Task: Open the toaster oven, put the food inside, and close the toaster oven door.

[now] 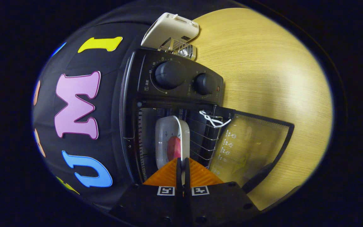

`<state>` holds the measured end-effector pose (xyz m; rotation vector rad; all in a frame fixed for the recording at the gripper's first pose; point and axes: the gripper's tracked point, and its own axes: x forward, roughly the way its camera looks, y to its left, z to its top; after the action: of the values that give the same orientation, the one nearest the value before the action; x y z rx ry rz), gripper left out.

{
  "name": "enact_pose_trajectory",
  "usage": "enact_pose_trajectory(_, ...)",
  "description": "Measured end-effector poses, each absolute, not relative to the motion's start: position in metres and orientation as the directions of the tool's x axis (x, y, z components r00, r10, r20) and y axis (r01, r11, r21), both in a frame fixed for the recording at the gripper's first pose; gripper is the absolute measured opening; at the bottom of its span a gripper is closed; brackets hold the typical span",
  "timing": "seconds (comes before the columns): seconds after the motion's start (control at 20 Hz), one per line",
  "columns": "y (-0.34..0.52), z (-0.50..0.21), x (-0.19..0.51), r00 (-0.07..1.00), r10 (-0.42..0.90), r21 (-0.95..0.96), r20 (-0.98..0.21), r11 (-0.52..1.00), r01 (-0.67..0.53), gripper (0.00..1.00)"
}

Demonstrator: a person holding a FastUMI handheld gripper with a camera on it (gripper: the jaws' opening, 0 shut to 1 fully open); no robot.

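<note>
Toaster oven (169, 104) is standing open on the worktop (263, 78), so the first step looks done and the second is under way. Nearest, the hand-held gripper (183, 164) is gripping the rim of a white plate (169, 142), its fingers nearly together and clamped on that edge. The plate is carrying the food (174, 147), a reddish piece whose kind is hard to tell through the fisheye view, and it is sitting inside the oven's cavity on or just above the wire rack (205, 138). Just right of the fingers, the glass door (247, 148) is lying swung out over the worktop, with a white cord (213, 119) tied near its hinge. What is left, by my judgement, is letting go of the plate, backing out, and swinging the door shut.

Beyond the cavity, the control panel with two dark knobs (170, 75) is facing the camera. Farther off, a white appliance (170, 30) is resting beside the oven. The worktop is pale wood grain, bare to the right, and black cloth is forming the booth wall on the left.
</note>
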<state>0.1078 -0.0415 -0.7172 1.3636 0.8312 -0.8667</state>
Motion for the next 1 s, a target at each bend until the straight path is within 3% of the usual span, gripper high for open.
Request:
enact_pose_trajectory(0.4, -0.019, -0.746, 0.123, 0.402, -0.099, 0.408, -0.910, -0.045, 0.912, 0.05)
enact_pose_trajectory(0.65, -0.029, -0.722, 0.120, 0.426, -0.125, 0.426, -0.896, 0.023, 0.904, 0.14)
enact_pose_trajectory(0.7, -0.034, -0.715, 0.119, 0.431, -0.129, 0.430, -0.893, 0.037, 0.902, 0.19)
enact_pose_trajectory(0.75, -0.037, -0.709, 0.115, 0.427, -0.126, 0.424, -0.896, 0.046, 0.904, 0.36)
enact_pose_trajectory(0.9, -0.044, -0.690, 0.094, 0.407, -0.127, 0.390, -0.904, 0.140, 0.910, 0.39)
enact_pose_trajectory(1.0, -0.052, -0.674, 0.072, 0.385, -0.156, 0.331, -0.909, 0.289, 0.898, 0.73)
